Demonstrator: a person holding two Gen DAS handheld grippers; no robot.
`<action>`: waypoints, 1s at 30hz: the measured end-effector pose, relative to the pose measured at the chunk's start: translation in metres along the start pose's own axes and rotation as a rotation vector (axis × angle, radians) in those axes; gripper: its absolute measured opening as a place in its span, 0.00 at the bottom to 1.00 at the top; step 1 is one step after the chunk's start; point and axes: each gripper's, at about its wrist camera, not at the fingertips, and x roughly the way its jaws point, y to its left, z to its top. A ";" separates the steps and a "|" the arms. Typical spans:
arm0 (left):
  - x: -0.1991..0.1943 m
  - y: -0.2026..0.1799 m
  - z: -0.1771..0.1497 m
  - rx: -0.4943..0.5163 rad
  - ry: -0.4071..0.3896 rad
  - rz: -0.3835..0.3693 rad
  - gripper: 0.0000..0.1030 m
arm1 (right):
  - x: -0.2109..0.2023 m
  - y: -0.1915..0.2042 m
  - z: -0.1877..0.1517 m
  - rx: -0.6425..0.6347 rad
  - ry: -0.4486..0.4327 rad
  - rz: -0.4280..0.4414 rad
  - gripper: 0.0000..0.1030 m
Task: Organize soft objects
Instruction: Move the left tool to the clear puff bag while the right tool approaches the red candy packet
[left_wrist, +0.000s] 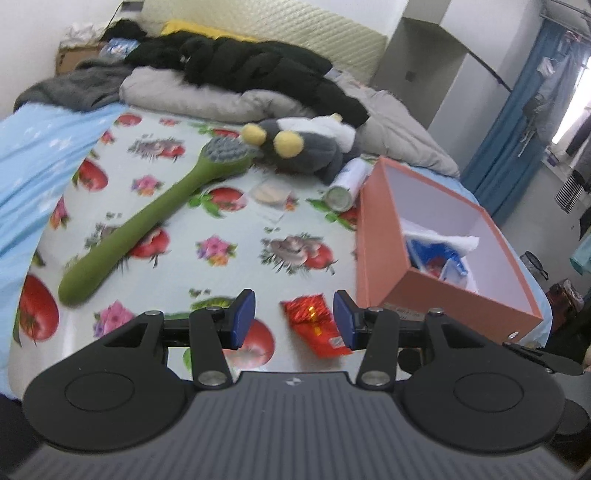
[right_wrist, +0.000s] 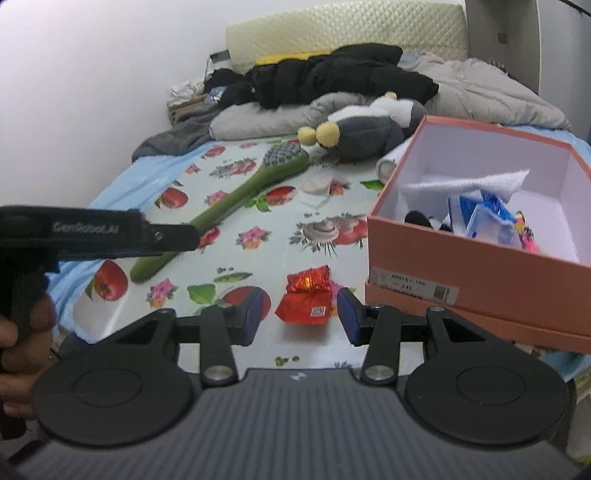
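Crinkled red foil packet (right_wrist: 306, 295) flat on glossy fruit-print cloth (left_wrist: 229, 229), framed by right gripper (right_wrist: 301, 314), jaws apart | left gripper (left_wrist: 293, 319) likewise apart | rectangular pink cardboard box (right_wrist: 476, 258) holding white cloth, blue packets | grey plush toy (left_wrist: 303, 147) beyond.

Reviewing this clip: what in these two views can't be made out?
- Pink box contents: both views, the near wall hides the lower items; only tissue and blue packets show.
- Box label: right wrist view, print too small.
- Plush toy: left wrist view, motion blur; its back lies against the bedding.
- White can: right wrist view, mostly behind the box.
- Red packet print: blurred.
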 end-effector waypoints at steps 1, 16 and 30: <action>0.001 0.004 -0.003 -0.011 0.006 0.004 0.51 | 0.004 0.001 -0.001 -0.002 0.007 -0.004 0.46; 0.105 0.059 0.027 0.024 0.096 0.045 0.60 | 0.089 0.020 0.007 -0.094 0.092 -0.029 0.46; 0.228 0.053 0.091 0.159 0.135 0.003 0.72 | 0.149 0.036 0.013 -0.330 0.122 -0.209 0.46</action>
